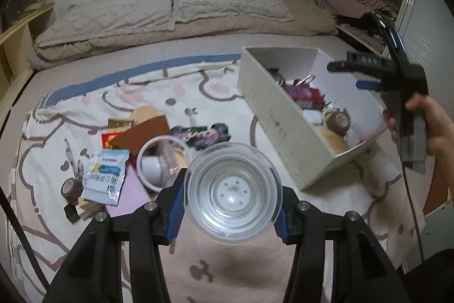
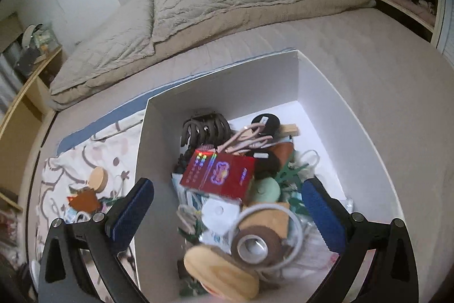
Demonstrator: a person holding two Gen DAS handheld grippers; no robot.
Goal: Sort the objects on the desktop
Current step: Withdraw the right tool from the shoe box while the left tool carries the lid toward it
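The left tongs point(image 1: 229, 206) are clenched on a clear plastic cup point(image 1: 232, 189), seen mouth-on, with one blue pad at each side of its wall. The cup is judged light, thin-walled and smooth: it will flex under pressure and may slip or crack if squeezed hard. The best hold is across the wall below the rim, where the stepped rings stiffen it, as it is gripped now. The cup hangs above the patterned sheet point(image 1: 71, 115), clear of it.

Ahead and to the left of these tongs lie the unsorted things: a white-and-blue sachet point(image 1: 103, 175), a roll of brown tape point(image 1: 69, 189), a white ring point(image 1: 163, 161) and a brown card point(image 1: 142, 135). Ahead and to the right stands the white box point(image 1: 278, 115), already part filled.

The right tongs point(image 2: 227, 215) are released, jaws at full spread, with nothing between the pads. They hover over the near end of the box point(image 2: 326, 110); the left finger point(image 2: 130, 209) stands outside its left wall. Directly below them lie a tape roll point(image 2: 252, 246), a wooden disc point(image 2: 221, 274) and a red packet point(image 2: 218, 172). A hand point(image 1: 431, 127) carries these tongs.
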